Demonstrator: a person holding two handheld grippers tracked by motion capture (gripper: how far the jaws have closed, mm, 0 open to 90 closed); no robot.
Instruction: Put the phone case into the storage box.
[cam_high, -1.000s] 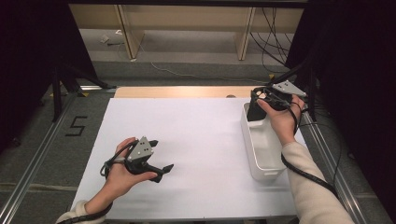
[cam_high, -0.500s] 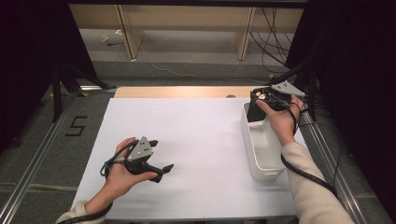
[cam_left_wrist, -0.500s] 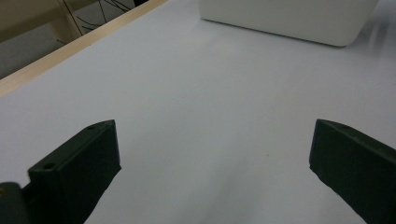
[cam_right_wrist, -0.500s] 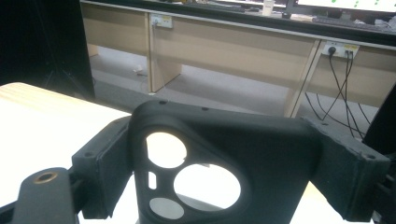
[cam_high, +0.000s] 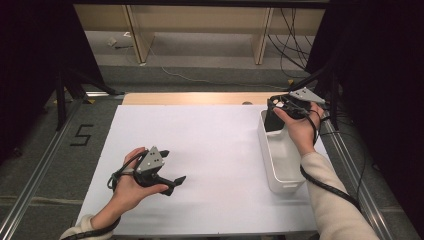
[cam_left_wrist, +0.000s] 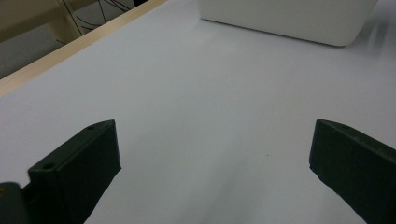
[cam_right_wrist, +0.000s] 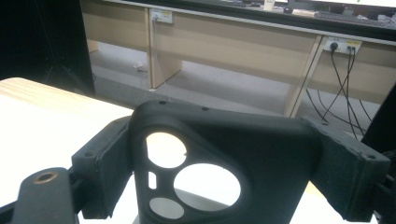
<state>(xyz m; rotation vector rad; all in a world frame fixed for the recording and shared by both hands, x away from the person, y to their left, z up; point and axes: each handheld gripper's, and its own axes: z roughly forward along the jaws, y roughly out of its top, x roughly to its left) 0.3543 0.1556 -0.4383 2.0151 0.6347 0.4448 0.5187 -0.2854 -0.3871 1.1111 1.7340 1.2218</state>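
My right gripper (cam_high: 274, 109) is shut on a black phone case (cam_high: 272, 121) with round camera cut-outs. It holds the case upright over the far end of a white bin (cam_high: 266, 152) at the table's right side. In the right gripper view the case (cam_right_wrist: 271, 149) spans the gap between both jaws of the right gripper (cam_right_wrist: 229, 156). Near the front left of the white table sheet (cam_high: 210, 145), my left gripper (cam_high: 171, 166) lies low in the hand, open. In the left gripper view, bare sheet lies between the wide-apart jaws of the left gripper (cam_left_wrist: 212, 154).
The bin (cam_left_wrist: 289, 18) is long and narrow, and what shows of its inside looks bare. A wooden strip (cam_high: 190, 98) edges the table's far side. Metal rails (cam_high: 35, 175) run along both sides, and cables (cam_high: 295, 45) lie on the floor beyond.
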